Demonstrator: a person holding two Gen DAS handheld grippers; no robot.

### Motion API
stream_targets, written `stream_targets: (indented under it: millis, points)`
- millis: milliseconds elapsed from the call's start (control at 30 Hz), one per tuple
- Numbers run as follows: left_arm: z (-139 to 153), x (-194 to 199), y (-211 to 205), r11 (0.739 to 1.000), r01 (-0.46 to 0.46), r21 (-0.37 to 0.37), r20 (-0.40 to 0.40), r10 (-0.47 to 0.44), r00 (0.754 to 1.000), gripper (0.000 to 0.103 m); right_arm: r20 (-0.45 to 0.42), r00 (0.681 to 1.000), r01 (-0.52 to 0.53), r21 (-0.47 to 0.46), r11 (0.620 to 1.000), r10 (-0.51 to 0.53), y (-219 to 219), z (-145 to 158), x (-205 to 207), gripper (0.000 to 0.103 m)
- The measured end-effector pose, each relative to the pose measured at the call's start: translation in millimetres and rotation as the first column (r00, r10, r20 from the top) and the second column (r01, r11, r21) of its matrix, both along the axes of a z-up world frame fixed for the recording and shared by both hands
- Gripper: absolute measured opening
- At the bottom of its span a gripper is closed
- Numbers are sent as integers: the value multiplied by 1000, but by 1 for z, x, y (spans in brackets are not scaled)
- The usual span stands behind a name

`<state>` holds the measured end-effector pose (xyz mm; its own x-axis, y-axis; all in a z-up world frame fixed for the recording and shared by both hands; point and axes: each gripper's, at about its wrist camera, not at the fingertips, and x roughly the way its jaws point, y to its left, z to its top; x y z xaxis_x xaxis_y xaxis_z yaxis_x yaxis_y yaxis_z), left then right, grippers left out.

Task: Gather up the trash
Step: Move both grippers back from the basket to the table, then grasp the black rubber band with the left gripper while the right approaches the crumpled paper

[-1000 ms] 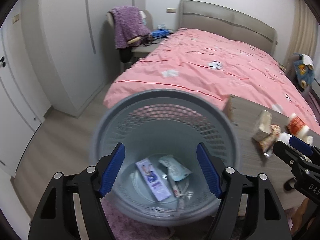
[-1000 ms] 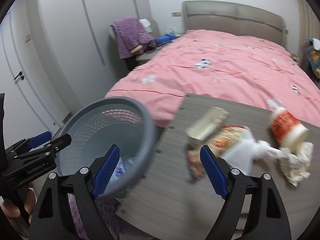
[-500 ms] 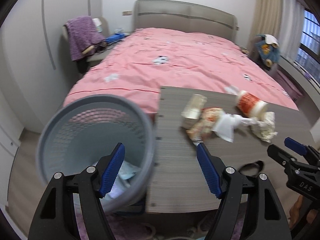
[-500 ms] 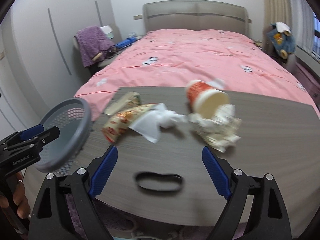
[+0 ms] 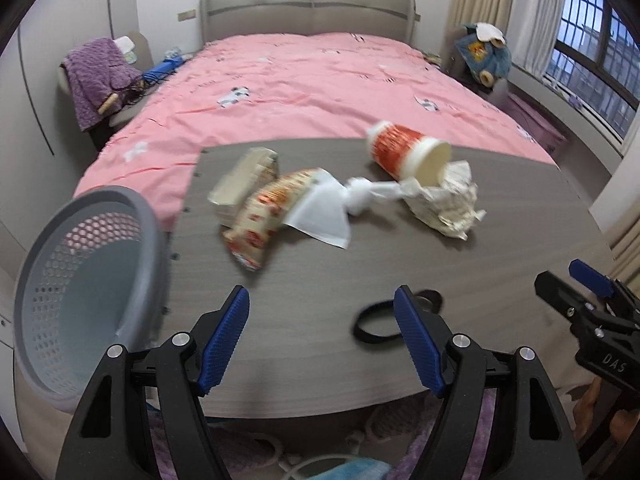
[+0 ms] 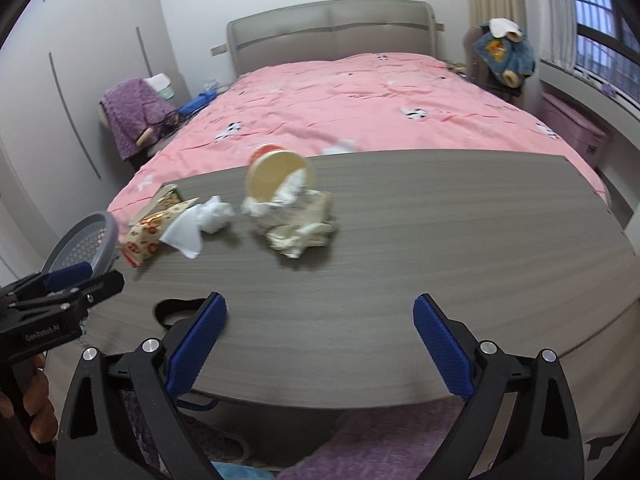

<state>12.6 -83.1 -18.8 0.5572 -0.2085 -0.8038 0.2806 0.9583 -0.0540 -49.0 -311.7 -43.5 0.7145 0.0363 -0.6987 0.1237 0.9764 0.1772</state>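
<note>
Both tongs empty: left tongs (image 5: 322, 340) wide, right tongs (image 6: 320, 344) just opened wider. Trash ahead on desk (image 5: 500, 280): cup (image 5: 404, 152), crumpled paper (image 5: 448, 204), tissue (image 5: 332, 208), wrapper (image 5: 264, 220). Bin (image 5: 80, 280) left of left tongs (previously centred between them). Advised: approach one piece squarely.

"DAS" marks the right tool (image 5: 592, 316); "GenRobot.AI" the left tool (image 6: 60, 292).

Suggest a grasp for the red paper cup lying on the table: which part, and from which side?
Grip the red paper cup across its printed wall, mid-body, coming from above with jaws square to its long axis. It lies on its side on the table, its open mouth facing the near edge and touching the crumpled wrapper, so a rim grasp looks crowded. The right gripper is open and empty.
</note>
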Motion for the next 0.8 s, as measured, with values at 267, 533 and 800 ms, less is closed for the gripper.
stream_targets:
  millis: [267,533,800]
  points:
    - [-25,-11,-44,996,83,13,-80,-82,993,72,3,998,63,67,996,-63,-39,-12,-15,93]
    - [-46,-8,-65,994,95,45,-128,-89,988,72,2,998,64,85,994,-64,-49,-22,-20,94]
    - [-54,0,-70,996,66,59,-114,-59,992,72,12,998,58,117,991,-60,-54,-26,-22,94]
